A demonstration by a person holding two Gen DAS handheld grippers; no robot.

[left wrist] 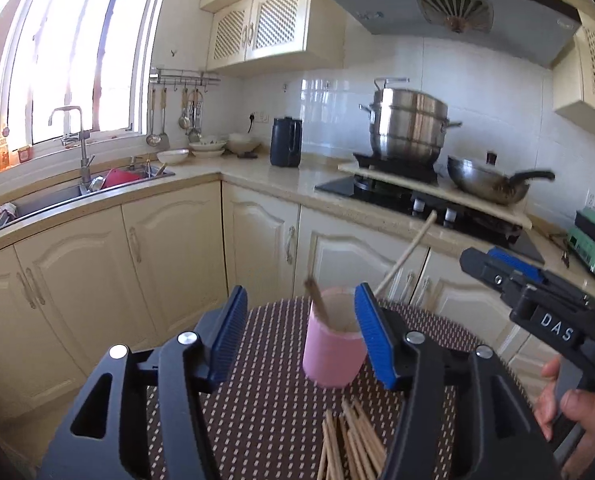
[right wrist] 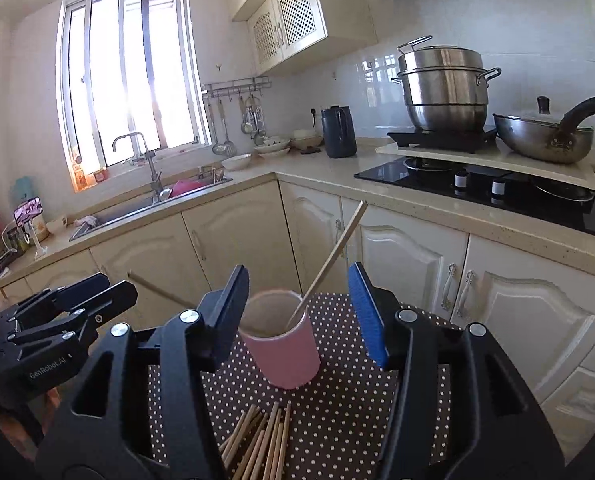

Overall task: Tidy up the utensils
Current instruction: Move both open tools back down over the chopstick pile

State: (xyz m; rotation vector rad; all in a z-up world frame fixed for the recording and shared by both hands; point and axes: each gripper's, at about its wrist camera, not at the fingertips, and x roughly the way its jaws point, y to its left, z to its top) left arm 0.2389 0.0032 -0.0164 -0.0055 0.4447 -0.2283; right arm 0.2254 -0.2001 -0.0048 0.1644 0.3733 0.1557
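Observation:
A pink cup (left wrist: 331, 354) (right wrist: 285, 350) stands on a brown dotted mat (left wrist: 265, 392) (right wrist: 337, 408). One pale chopstick (left wrist: 409, 246) (right wrist: 335, 254) leans out of it to the right; a second, blurred chopstick (left wrist: 316, 300) tilts left. A pile of loose chopsticks (left wrist: 351, 446) (right wrist: 259, 440) lies on the mat's near side. My left gripper (left wrist: 299, 294) is open just short of the cup, nothing between its blue pads. My right gripper (right wrist: 297, 274) is open too, in front of the cup. Each shows from the side in the other's view, the right gripper (left wrist: 481, 258) and the left gripper (right wrist: 113, 286).
A person's hand (left wrist: 569, 404) holds the right gripper. Beyond the mat run cream cabinets (right wrist: 417, 256) under an L-shaped counter with a sink (left wrist: 57, 200), a dark kettle (right wrist: 339, 132), a steamer pot (right wrist: 443, 88) and a wok (right wrist: 543, 136) on the stove.

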